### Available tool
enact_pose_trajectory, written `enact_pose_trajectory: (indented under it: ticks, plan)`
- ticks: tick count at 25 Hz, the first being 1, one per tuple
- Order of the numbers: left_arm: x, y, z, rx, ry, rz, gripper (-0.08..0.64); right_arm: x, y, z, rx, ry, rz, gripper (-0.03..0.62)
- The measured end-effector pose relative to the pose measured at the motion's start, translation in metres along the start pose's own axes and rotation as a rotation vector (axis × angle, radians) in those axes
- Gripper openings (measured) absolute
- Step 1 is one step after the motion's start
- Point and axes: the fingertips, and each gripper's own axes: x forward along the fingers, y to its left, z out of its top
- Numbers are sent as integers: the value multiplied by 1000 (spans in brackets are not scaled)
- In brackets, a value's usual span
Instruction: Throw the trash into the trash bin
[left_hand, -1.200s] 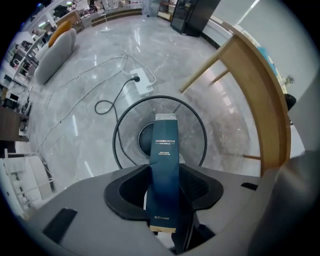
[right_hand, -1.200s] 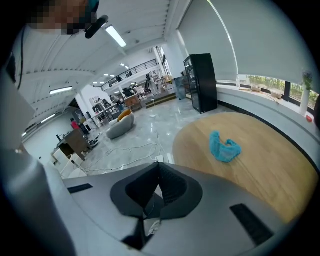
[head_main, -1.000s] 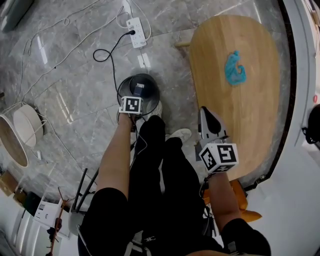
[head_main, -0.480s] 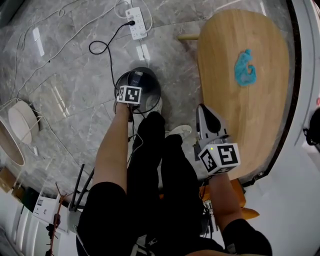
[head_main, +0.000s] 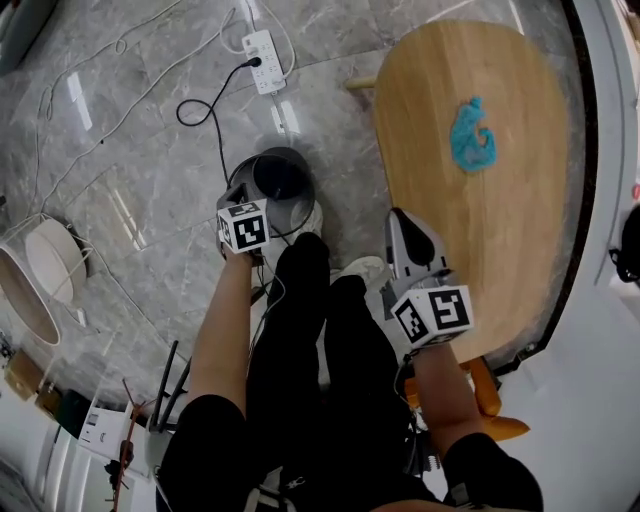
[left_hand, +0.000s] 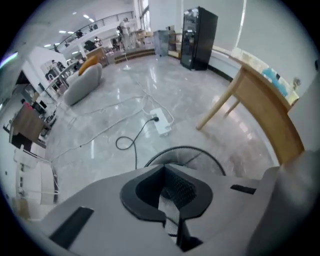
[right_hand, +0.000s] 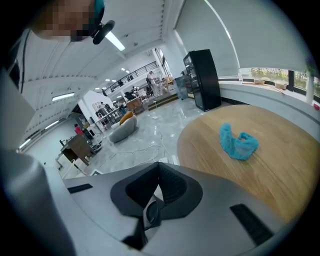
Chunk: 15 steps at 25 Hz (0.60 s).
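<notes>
Trash (head_main: 470, 135): blue wad, far on worktop (head_main: 500, 240), well beyond right tongs (head_main: 401, 216), which are closed and empty. Left tongs (head_main: 236, 192): just closed on nothing, at near rim of bin (head_main: 304, 192).

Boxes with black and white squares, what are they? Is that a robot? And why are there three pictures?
It isn't a robot. A person holds a grabbing tool in each hand, and the checkered boxes are part of those tools. The picture from above comes from a camera on the person's head, so you see their legs below. The other two pictures come from small cameras riding on the left gripper and the right gripper, each looking along its own fingers. On the wooden table lies one crumpled blue thing, probably trash. On the floor stands a round wire trash bin, right by the left gripper. That gripper's fingers have just closed, with nothing between them. The right gripper's fingers are together too, and I can't see them holding anything.
</notes>
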Motion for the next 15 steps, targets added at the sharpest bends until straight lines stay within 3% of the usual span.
enact_pose_trajectory:
  ticks: [7,11,15]
  plan:
    - [-120,-45,101,-58,-367,-63,14,-19,-21,26,22,-99,-57,11]
    - [-182,-84,157,5,-553,-128,14,-38,-37,42,20,-180,-115,11]
    - [-244,-142,192,98,-678,-220,14,-72,-59,58,40,-260,-190,11]
